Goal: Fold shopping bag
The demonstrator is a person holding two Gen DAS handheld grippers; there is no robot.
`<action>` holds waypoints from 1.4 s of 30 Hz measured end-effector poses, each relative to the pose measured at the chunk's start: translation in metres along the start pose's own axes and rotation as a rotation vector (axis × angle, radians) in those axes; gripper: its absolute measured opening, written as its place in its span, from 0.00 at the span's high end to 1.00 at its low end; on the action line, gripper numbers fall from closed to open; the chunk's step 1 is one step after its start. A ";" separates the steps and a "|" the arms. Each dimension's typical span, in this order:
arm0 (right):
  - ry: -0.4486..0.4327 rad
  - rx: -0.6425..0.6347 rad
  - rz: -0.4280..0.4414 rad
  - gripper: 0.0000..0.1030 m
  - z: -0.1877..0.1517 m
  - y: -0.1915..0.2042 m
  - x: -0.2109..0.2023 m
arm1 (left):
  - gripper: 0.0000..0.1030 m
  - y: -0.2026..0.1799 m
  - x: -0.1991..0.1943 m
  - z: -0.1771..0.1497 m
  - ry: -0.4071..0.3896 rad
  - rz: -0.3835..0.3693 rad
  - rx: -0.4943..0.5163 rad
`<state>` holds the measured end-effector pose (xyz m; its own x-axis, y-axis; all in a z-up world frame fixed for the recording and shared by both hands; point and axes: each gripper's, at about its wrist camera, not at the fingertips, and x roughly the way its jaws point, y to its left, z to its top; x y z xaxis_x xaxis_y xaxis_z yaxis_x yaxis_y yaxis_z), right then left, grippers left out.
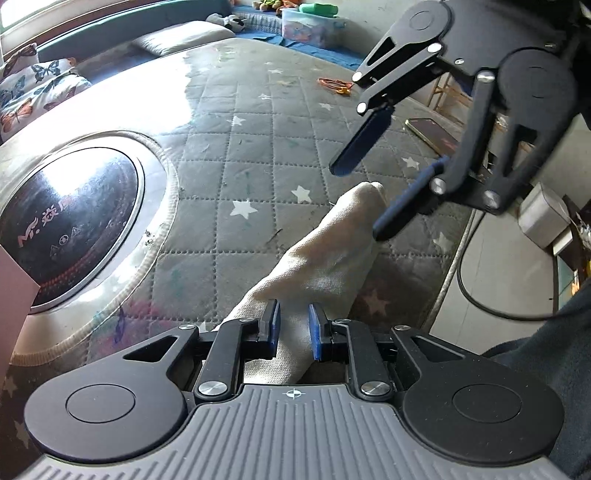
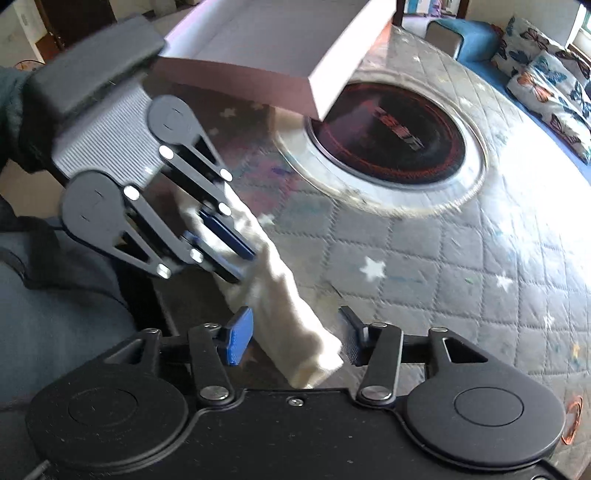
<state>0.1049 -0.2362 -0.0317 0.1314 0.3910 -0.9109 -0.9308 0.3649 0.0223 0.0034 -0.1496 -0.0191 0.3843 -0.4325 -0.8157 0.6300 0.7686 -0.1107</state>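
- Nearest the left wrist camera, the left gripper (image 1: 293,332) has its blue pads set narrowly either side of the near end of the cloth bag (image 1: 321,266); whether they actually pinch the cloth I cannot tell.
- The bag, folded into a long pale strip, lies on the quilted star-patterned cover (image 1: 236,155) of the table, its long axis running away from the left gripper and up to the right.
- Beyond its far end, the right gripper (image 1: 364,197) hangs above the cover with its fingers spread wide, the lower finger tip just beside the bag.
- Only the left view shows an orange band (image 1: 336,85) and a plastic bin (image 1: 314,24) far off.
- From the right wrist, the right gripper (image 2: 291,338) straddles the bag's (image 2: 291,314) near end, jaws wide and holding nothing.
- Farther along, the strip passes into the left gripper (image 2: 236,258), blurred.
- Past it sits the round cooktop (image 2: 391,133), with a pink box (image 2: 273,48) overhanging it, seen whole only here.
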 end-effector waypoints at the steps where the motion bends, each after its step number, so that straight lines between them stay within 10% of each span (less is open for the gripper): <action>1: 0.004 -0.008 0.009 0.48 -0.002 -0.002 0.002 | 0.83 0.000 0.000 0.000 0.003 -0.002 -0.003; 26: 0.000 -0.229 0.032 0.72 -0.017 0.013 0.008 | 0.83 -0.001 0.004 0.002 0.031 -0.001 -0.057; 42: 0.000 0.204 0.259 0.77 -0.018 -0.050 0.014 | 0.77 0.008 0.009 0.015 0.077 -0.054 -0.073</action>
<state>0.1472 -0.2637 -0.0528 -0.1008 0.4926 -0.8644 -0.8456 0.4154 0.3353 0.0217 -0.1543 -0.0188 0.2961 -0.4391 -0.8483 0.5966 0.7786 -0.1948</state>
